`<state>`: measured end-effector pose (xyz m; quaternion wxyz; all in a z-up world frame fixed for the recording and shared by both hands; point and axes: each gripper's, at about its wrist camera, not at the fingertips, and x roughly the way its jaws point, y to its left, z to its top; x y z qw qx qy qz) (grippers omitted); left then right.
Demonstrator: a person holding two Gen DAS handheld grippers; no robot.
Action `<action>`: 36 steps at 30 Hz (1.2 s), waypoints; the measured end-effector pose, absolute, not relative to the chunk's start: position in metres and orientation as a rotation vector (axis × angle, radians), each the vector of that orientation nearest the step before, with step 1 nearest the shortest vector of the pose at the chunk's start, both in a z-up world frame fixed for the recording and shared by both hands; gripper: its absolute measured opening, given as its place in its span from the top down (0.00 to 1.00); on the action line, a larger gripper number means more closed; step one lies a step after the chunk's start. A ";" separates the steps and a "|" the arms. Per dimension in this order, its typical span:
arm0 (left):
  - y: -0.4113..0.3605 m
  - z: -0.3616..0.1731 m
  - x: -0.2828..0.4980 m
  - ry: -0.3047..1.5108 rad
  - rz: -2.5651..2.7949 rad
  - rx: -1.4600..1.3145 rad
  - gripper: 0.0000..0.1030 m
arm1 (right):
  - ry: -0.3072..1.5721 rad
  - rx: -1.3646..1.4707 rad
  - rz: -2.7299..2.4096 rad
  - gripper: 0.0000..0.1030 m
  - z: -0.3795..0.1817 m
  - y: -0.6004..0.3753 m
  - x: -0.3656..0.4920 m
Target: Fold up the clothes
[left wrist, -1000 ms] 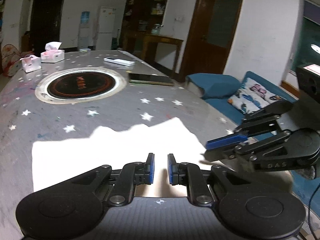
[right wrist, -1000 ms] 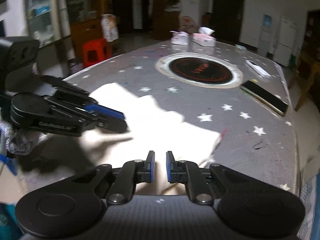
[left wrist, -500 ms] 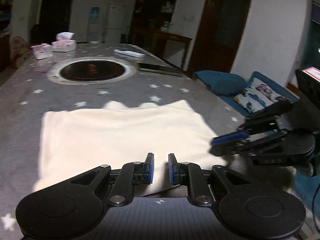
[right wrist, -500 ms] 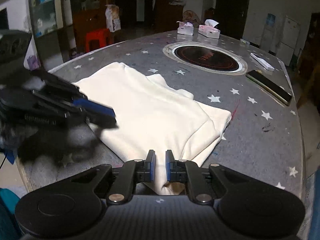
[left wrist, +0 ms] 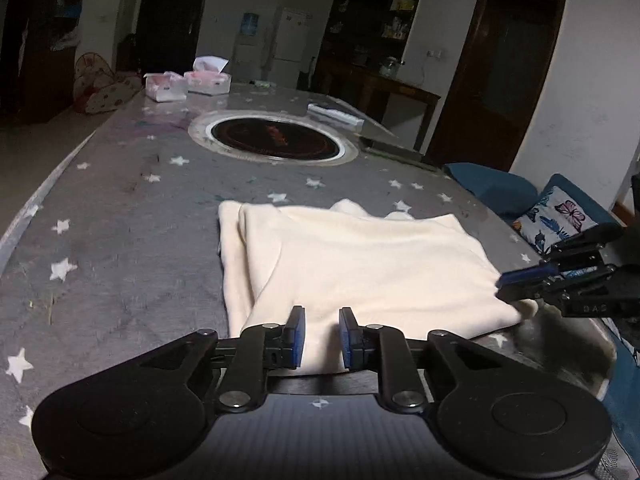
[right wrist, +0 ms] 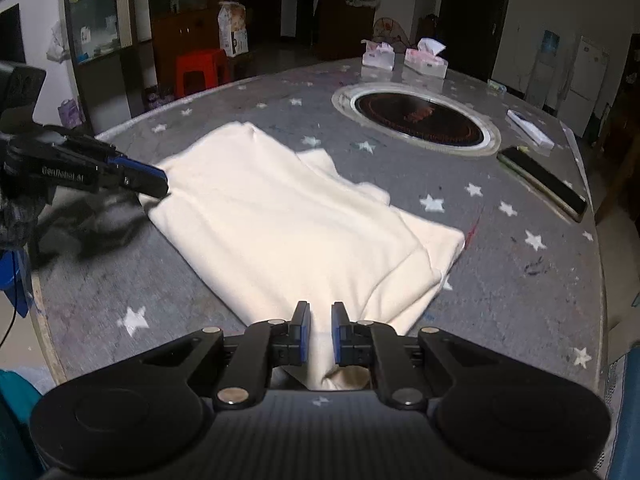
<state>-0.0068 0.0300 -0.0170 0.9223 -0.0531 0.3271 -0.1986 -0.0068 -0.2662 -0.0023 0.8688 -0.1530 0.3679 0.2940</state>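
Since 1 s ago, lowered and flattened: cream soft knit garment (left wrist: pixel 360 264), in 2 layers near the front edge of the grey star-printed table (left wrist: pixel 120 240); fold apparently just laid. Left gripper (left wrist: pixel 322 334) and right gripper (right wrist: pixel 320 330) each narrowed on its near hem. Beyond: round black inset hob (right wrist: pixel 420 118), tissue boxes (left wrist: pixel 188 84); dim room.

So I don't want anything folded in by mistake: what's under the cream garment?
Only the starred tabletop shows around the garment. Its own folded layers stick out at one edge; anything beneath it is hidden.
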 end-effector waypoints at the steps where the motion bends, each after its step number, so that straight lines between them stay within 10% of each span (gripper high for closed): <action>1: 0.030 -0.015 -0.008 0.664 -0.410 -0.105 0.77 | 0.760 -0.317 0.624 0.91 0.001 -0.264 -0.007; 36: -0.023 -0.008 0.100 0.717 -0.471 -0.058 0.77 | 0.773 -0.201 0.601 0.90 -0.004 -0.229 0.095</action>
